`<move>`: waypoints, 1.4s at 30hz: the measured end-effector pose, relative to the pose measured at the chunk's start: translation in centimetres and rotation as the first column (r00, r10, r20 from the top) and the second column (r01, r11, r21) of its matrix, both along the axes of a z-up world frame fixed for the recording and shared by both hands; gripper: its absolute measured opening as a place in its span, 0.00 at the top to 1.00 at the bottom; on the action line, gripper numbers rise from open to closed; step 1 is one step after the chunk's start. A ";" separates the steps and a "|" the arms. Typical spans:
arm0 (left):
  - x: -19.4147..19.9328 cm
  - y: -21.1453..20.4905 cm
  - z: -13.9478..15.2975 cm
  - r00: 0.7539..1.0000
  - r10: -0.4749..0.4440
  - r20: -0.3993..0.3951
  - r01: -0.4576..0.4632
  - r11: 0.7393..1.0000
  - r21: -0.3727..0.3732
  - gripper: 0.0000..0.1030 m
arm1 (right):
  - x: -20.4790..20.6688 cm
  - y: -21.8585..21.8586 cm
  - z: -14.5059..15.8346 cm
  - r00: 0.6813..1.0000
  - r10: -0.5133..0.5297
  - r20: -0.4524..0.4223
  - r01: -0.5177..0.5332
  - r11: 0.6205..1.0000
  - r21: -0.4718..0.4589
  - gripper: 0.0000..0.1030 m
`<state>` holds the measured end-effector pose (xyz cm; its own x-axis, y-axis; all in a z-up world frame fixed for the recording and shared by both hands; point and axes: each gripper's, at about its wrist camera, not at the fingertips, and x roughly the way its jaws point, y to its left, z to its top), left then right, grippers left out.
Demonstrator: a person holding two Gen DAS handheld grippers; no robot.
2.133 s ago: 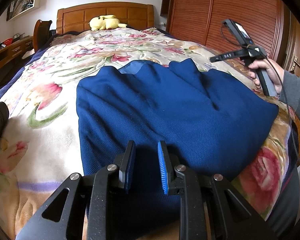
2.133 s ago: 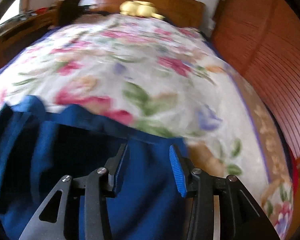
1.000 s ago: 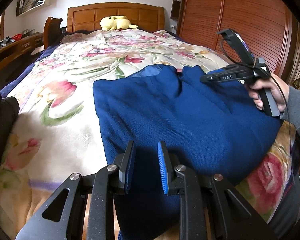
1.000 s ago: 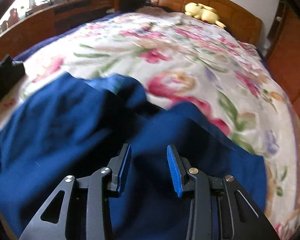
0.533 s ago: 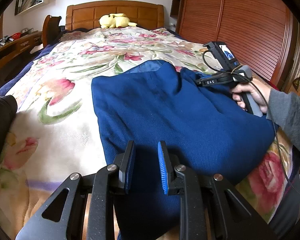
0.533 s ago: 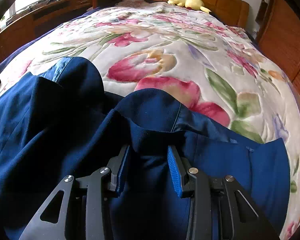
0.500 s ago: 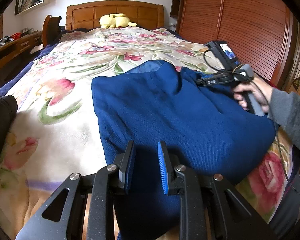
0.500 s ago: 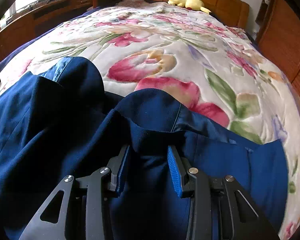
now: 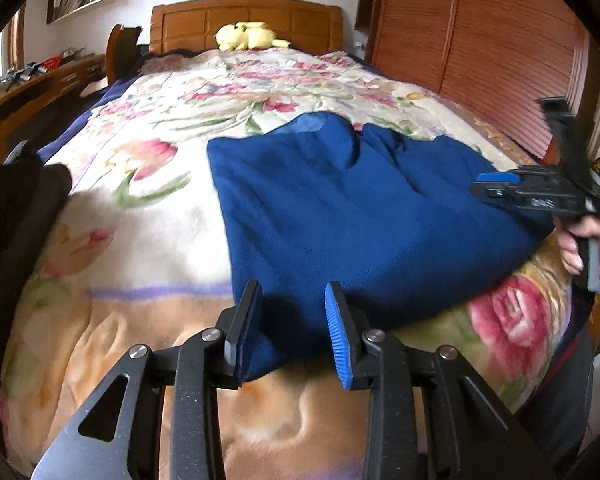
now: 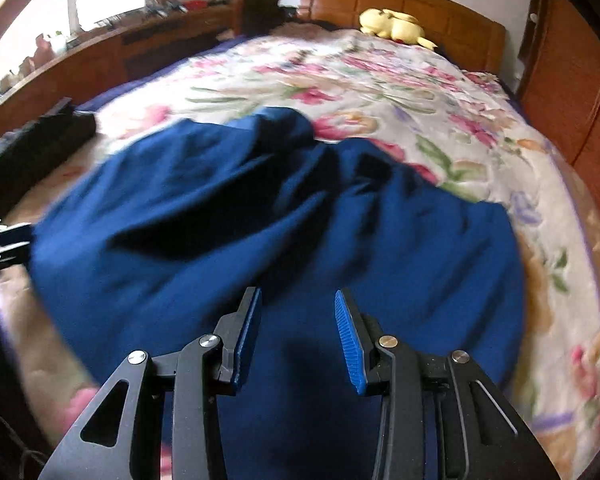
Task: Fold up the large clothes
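A dark blue garment [image 9: 360, 208] lies folded on the flowered bedspread [image 9: 148, 216], its collar end toward the headboard. My left gripper [image 9: 292, 320] hovers at the garment's near edge. Its jaws are opening, with the cloth's near corner lying loose between and under the fingers, not pinched. In the right wrist view, blurred by motion, the garment [image 10: 260, 232] fills the middle. My right gripper [image 10: 298, 336] is open above it with nothing between its pads. From the left wrist view the right gripper [image 9: 496, 184] sits over the garment's right side, held by a hand [image 9: 588, 248].
A yellow plush toy [image 9: 248, 36] rests against the wooden headboard [image 9: 244, 20]. A wooden wardrobe [image 9: 480, 48] runs along the right side. A dark bundle of cloth [image 10: 32, 148] lies at the bed's left edge, beside a desk [image 9: 32, 88].
The right gripper pulled back from the collar to the garment's right side. The left gripper drew back toward the foot of the bed, exposing the garment's near edge, and its jaws widened slightly.
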<state>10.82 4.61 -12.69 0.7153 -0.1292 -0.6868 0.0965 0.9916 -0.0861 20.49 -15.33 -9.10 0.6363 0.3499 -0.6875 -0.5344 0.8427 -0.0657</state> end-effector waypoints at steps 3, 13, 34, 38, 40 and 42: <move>0.0 0.1 -0.4 1.000 0.021 -0.015 -0.020 0.999 0.037 0.67 | -1.8 1.2 0.1 0.999 0.042 0.016 -0.043 0.997 0.062 0.62; -0.2 0.7 -1.8 0.997 0.057 -0.059 -0.054 0.998 0.037 0.65 | -2.9 2.6 -5.3 0.996 0.084 0.014 -0.085 0.995 0.050 0.61; -0.2 0.7 -2.3 0.993 0.082 -0.086 -0.079 0.996 0.032 0.65 | -3.9 -10.0 -5.8 0.988 -0.151 0.033 0.146 0.982 0.118 0.59; -0.2 0.7 -2.3 0.992 0.085 -0.089 -0.082 0.996 0.034 0.65 | -4.2 -10.3 -6.7 0.988 -0.141 0.055 0.131 0.980 0.147 0.58; -0.2 0.6 -2.4 0.992 0.090 -0.090 -0.087 0.995 0.039 0.65 | -4.7 -10.8 -6.8 0.988 -0.141 0.060 0.128 0.977 0.173 0.58; -0.3 0.5 -2.4 0.992 0.094 -0.088 -0.091 0.995 0.044 0.65 | -4.7 -11.0 -7.0 0.988 -0.141 0.067 0.127 0.975 0.181 0.58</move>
